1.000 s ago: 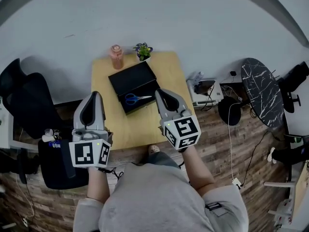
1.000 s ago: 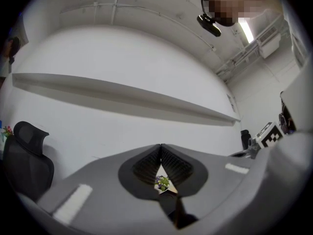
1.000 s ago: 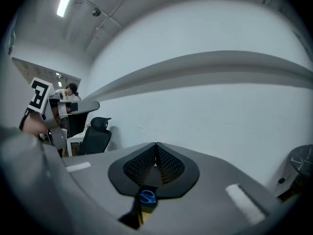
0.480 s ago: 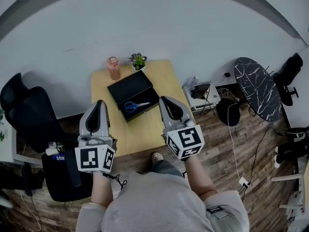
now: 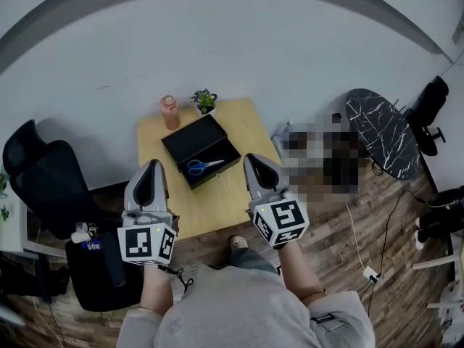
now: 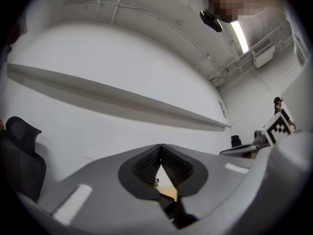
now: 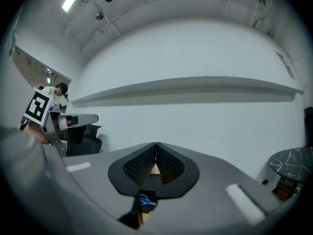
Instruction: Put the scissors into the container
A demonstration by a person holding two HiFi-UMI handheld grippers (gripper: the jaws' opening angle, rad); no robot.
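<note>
The wooden desk (image 5: 217,203) carried the black container (image 5: 194,136), set open toward the person, presumably so it could be reached from above. The left gripper (image 5: 151,168) and right gripper (image 5: 255,161) hung over the desk's near edge, either side of the container and clear of it, jaws clenched on nothing. The blue-handled scissors (image 5: 203,166) lay flat inside the container; the task looked done.

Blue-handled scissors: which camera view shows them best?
The head view: the blue-handled scissors lie whole and unblocked in the open black container. The right gripper view catches only a blue sliver low in frame; the left gripper view shows none.
</note>
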